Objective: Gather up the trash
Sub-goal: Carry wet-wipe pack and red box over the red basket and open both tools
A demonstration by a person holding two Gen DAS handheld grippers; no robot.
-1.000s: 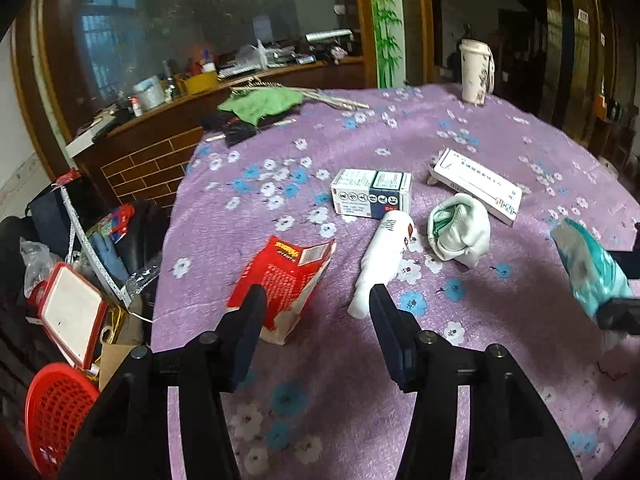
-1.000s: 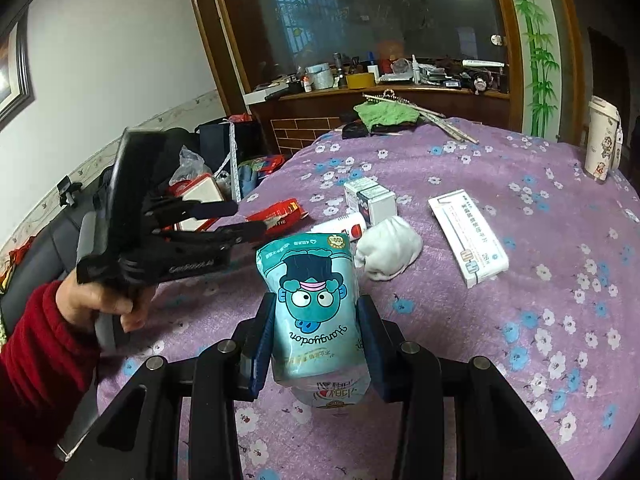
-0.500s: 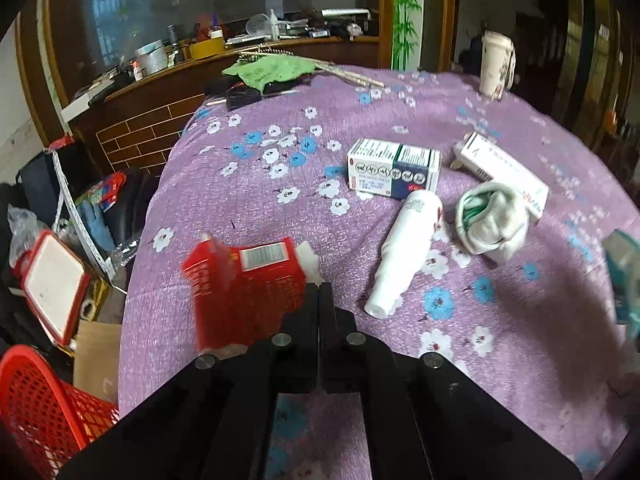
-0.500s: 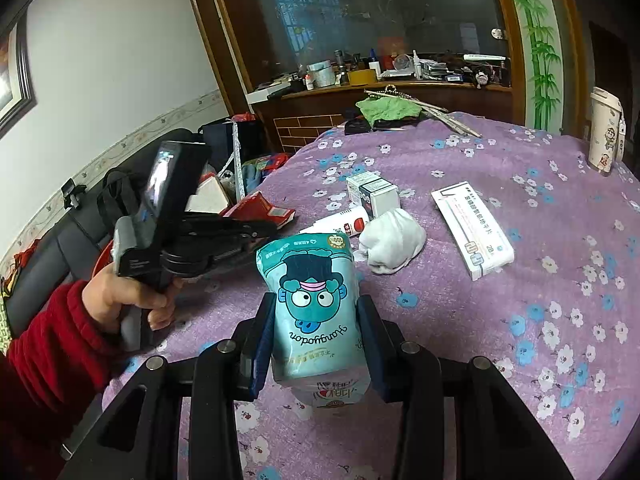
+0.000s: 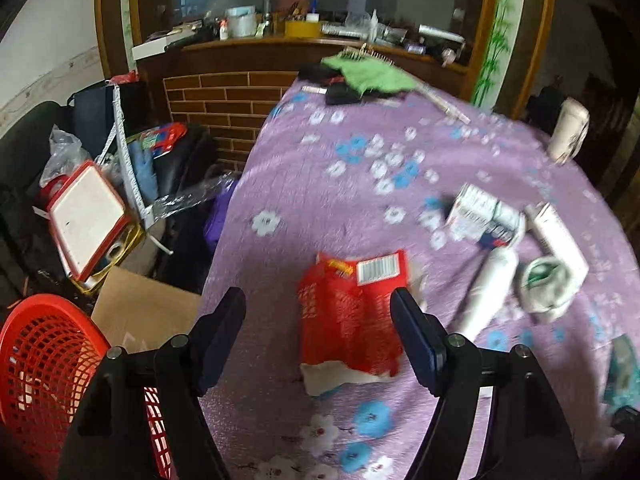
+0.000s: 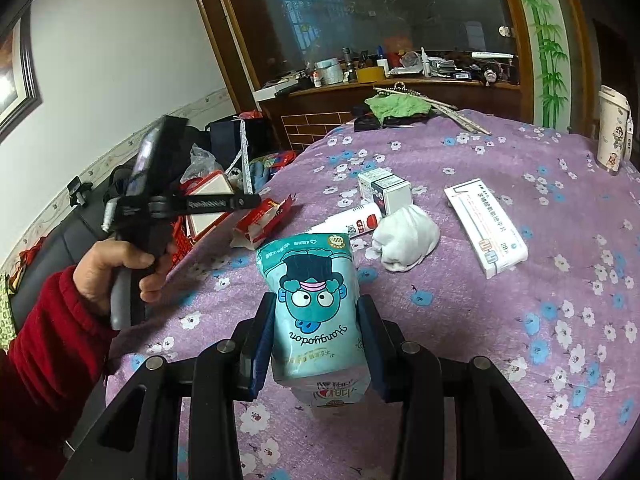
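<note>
Purple floral tablecloth (image 6: 500, 320), soft woven fabric, over a round table; cluttered wooden counter behind.

Left gripper (image 5: 320, 332): black, held by a hand (image 6: 120, 268) in a red sleeve; jaws spread wide and opening. Red carton (image 5: 352, 312), torn, crumpled cardboard with a white barcode label, lies on the cloth between the fingers; the right finger is just beside its edge, and the blur hides whether they touch.

Right gripper (image 6: 316, 340): jaws pinching a teal pouch (image 6: 314, 296) at both sides; glossy plastic, cartoon face printed, upright over the cloth.

On the cloth beyond: white cylindrical bottle (image 6: 348, 222) lying flat; white crumpled wrapper (image 6: 404, 240) just beside it; small printed box (image 6: 384, 190); long flat white box (image 6: 486, 226); tall paper cup (image 6: 612, 136) at the far edge.

Off the table's left edge: red plastic mesh basket (image 5: 44, 368), brown cardboard sheet (image 5: 144, 312).
</note>
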